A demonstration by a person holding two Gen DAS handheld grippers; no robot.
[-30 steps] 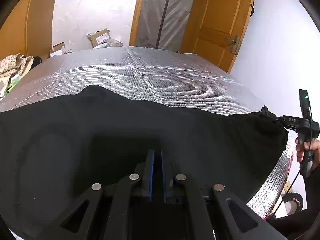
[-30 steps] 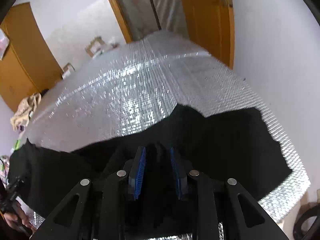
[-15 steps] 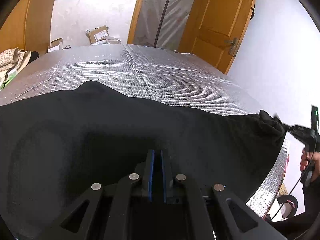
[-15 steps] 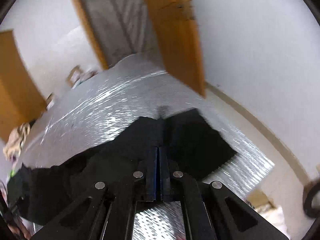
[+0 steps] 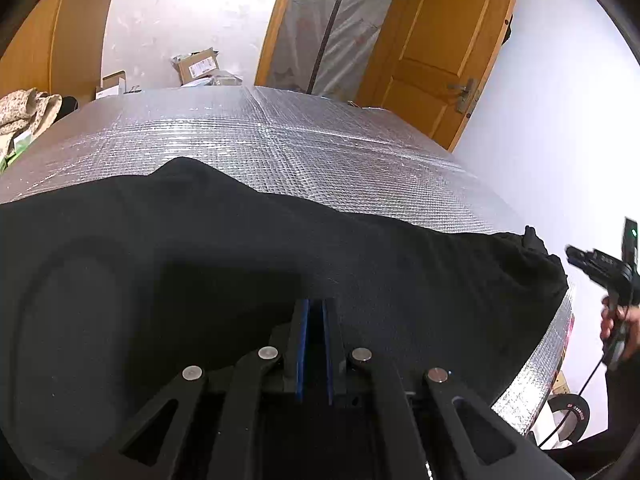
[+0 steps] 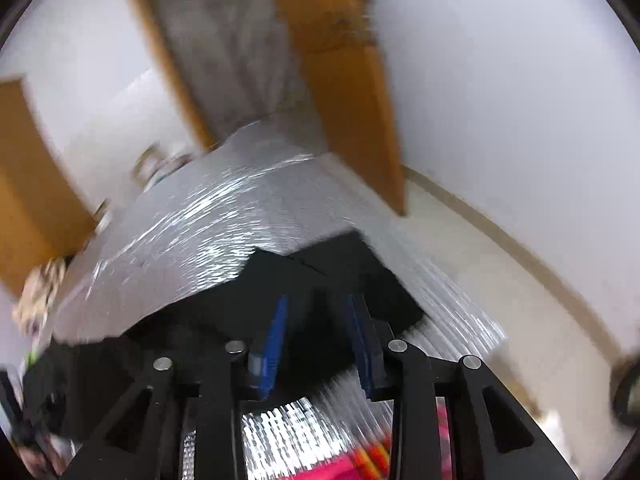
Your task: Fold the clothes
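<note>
A black garment [image 5: 240,264] lies spread along the near edge of the silver foil-covered table [image 5: 280,140]. My left gripper [image 5: 314,308] is shut on the garment's near edge, blue pads pressed together on black cloth. My right gripper [image 6: 316,312] is open, its blue pads apart above the garment's right end [image 6: 340,264]; this view is blurred by motion. In the left wrist view the right gripper [image 5: 576,254] sits just off the garment's bunched right corner [image 5: 536,244], apart from it.
An orange wooden door [image 5: 440,52] and a plastic-covered doorway [image 5: 328,28] stand behind the table. Cardboard boxes [image 5: 198,64] sit at the far edge, a patterned cloth [image 5: 24,108] at the far left. A tape roll [image 5: 568,412] lies on the floor at right.
My right gripper closed on the garment's right corner, then opened and pulled back to the right, off the cloth. My left gripper stayed shut on the garment and barely moved.
</note>
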